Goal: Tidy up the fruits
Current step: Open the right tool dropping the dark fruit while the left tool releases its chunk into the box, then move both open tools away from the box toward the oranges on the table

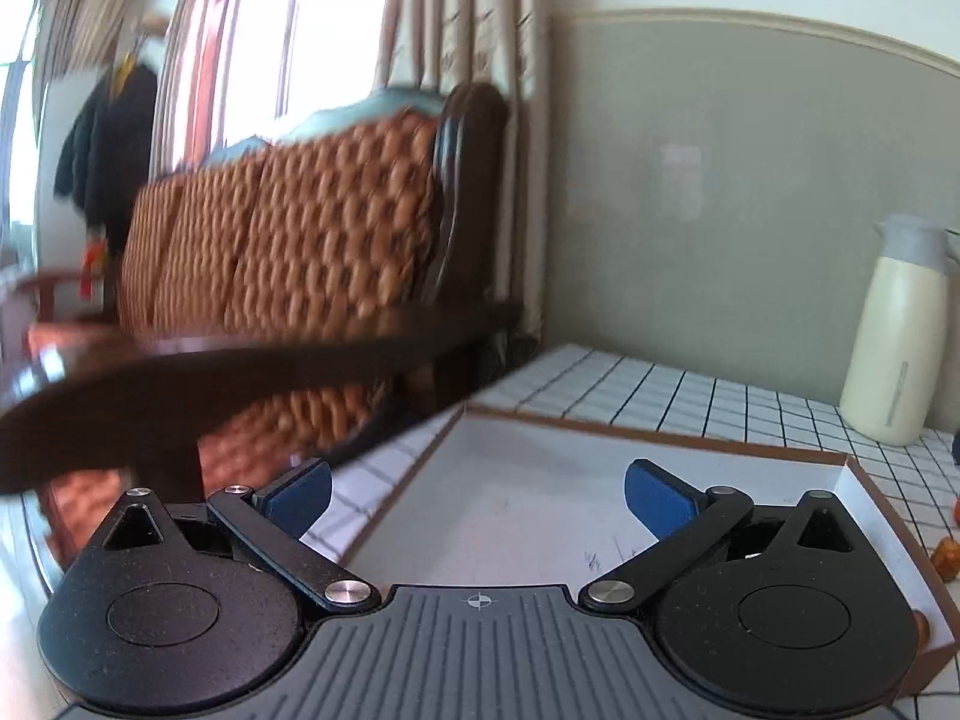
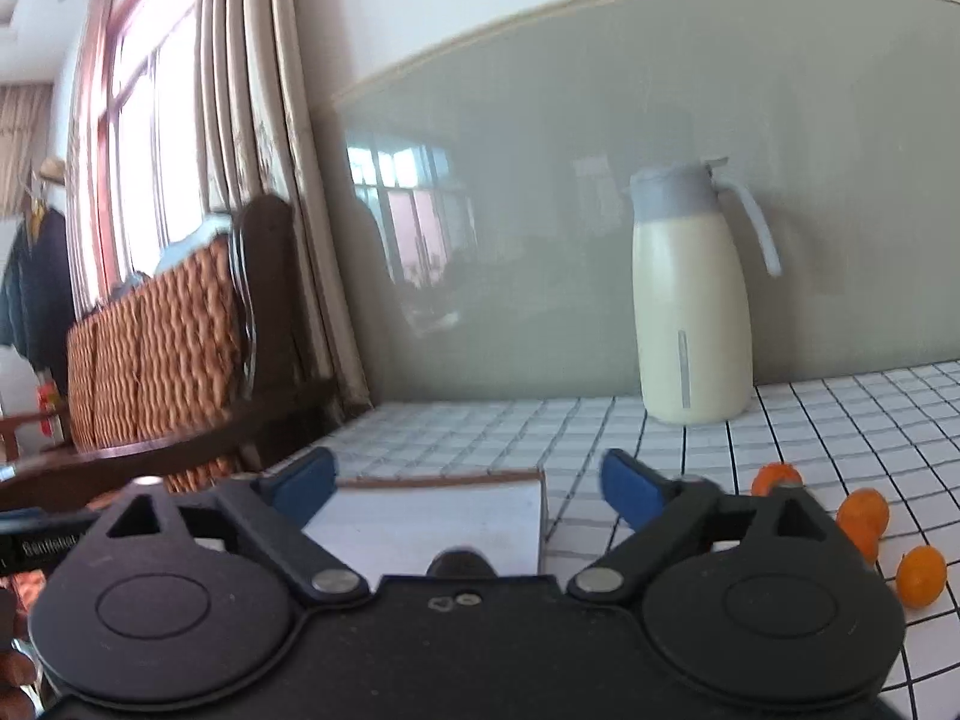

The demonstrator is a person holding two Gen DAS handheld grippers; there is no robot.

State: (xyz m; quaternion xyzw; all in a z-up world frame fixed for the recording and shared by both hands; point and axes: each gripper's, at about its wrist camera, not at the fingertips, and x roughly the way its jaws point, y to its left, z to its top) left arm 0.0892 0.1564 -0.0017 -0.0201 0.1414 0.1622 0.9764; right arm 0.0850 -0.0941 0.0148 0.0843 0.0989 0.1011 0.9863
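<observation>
A shallow white tray with a brown rim [image 1: 660, 429] lies on the checked tabletop; its white floor shows bare. My left gripper [image 1: 477, 495] is open and empty above the tray's near left part. In the right wrist view the tray's corner [image 2: 522, 480] shows between the blue pads of my right gripper [image 2: 468, 480], which is open and empty. Small orange fruits [image 2: 861, 513] lie loose on the table right of the tray, one nearer me [image 2: 921, 576] and one further back [image 2: 777, 477]. Bits of orange fruit [image 1: 948, 555] show right of the tray in the left wrist view.
A cream jug with a grey lid [image 2: 690, 312] stands against the grey wall panel at the back; it also shows in the left wrist view [image 1: 894, 336]. A dark wooden chair with a woven back [image 1: 288, 228] stands left of the table, by curtains and a window.
</observation>
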